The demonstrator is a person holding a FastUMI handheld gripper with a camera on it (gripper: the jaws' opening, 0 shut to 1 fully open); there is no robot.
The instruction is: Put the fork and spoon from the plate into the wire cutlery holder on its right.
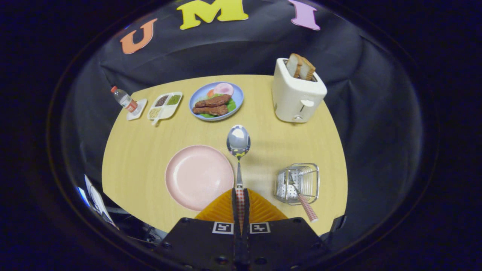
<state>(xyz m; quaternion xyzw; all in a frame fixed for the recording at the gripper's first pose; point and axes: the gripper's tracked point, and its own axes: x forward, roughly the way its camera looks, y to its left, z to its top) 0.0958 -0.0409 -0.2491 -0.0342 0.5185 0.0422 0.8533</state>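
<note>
Scanning from the left, bottle: a small water bottle (123,99) stands on a white coaster at the desk's (143,158) far left corner.
Condiment tray: a white divided tray (165,105) with three fillings sits just beside the bottle.
Blue plate: a plate of meat, greens and egg (216,101) lies at the back, well beyond the jaws.
Pink plate: the pink plate (199,177) is bare, just left of the jaws.
Spoon: the spoon (238,145) is held by its checked handle, bowl pointing ahead, lifted off the plate.
Gripper: the gripper (240,197) has its jaws closed tight on the spoon handle.
Toaster: a white toaster (297,94) with two slices stands far right, at the back.
Wire cutlery holder: the wire cutlery holder (298,183) sits right of the jaws, the fork (300,194) already leaning in it, handle sticking out toward us.
Risk: swinging right, the spoon bowl could catch the holder's rim or the fork's handle and tip the light basket; a thin handle may also twist in the grip.
</note>
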